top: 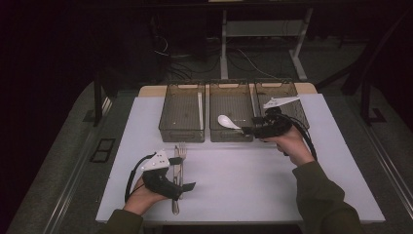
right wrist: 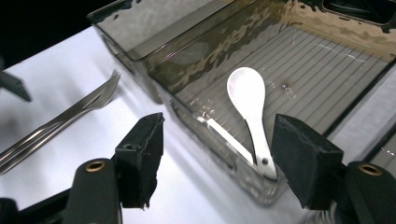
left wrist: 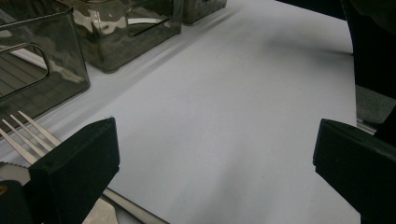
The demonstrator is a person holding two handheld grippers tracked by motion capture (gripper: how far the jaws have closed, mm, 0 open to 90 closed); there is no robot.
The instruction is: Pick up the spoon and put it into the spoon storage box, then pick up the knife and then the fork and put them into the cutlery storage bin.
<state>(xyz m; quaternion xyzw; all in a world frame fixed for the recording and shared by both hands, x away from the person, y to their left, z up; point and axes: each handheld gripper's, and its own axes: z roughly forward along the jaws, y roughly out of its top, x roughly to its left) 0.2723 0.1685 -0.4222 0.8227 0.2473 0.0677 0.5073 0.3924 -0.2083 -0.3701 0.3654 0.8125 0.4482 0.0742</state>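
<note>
White paper covers the table (top: 243, 180), and three clear bins sit in a row at its far side. From the high view, the middle bin (top: 231, 105) is my landmark. A white spoon (top: 227, 121) lies in that bin, at its near end. The left bin (top: 182, 109) has a thin white thing along its right wall; I cannot tell what it is. A fork (top: 181, 152) and a knife (top: 176, 161) lie on the table, nearer the person than the middle bin and a bit to its left. It looks like a sorting job. The spoon seems done. The fork and knife are left to do.

The right gripper (top: 249, 130) hangs just at the near right corner of the middle bin. The left gripper (top: 187, 187) rests by the fork and knife.

In the left gripper view, the left gripper (left wrist: 215, 154) is wide open and holds nothing. The fork (left wrist: 28, 133) tips peek out beside one jaw, and I cannot tell if they touch.

In the right gripper view, the right gripper (right wrist: 224, 154) is wide open too, with nothing in it. The spoon (right wrist: 250, 109) lies flat inside the middle bin (right wrist: 299, 60), its handle end at the near wall, close to one jaw. The fork (right wrist: 74, 116) lies outside the bin.
</note>
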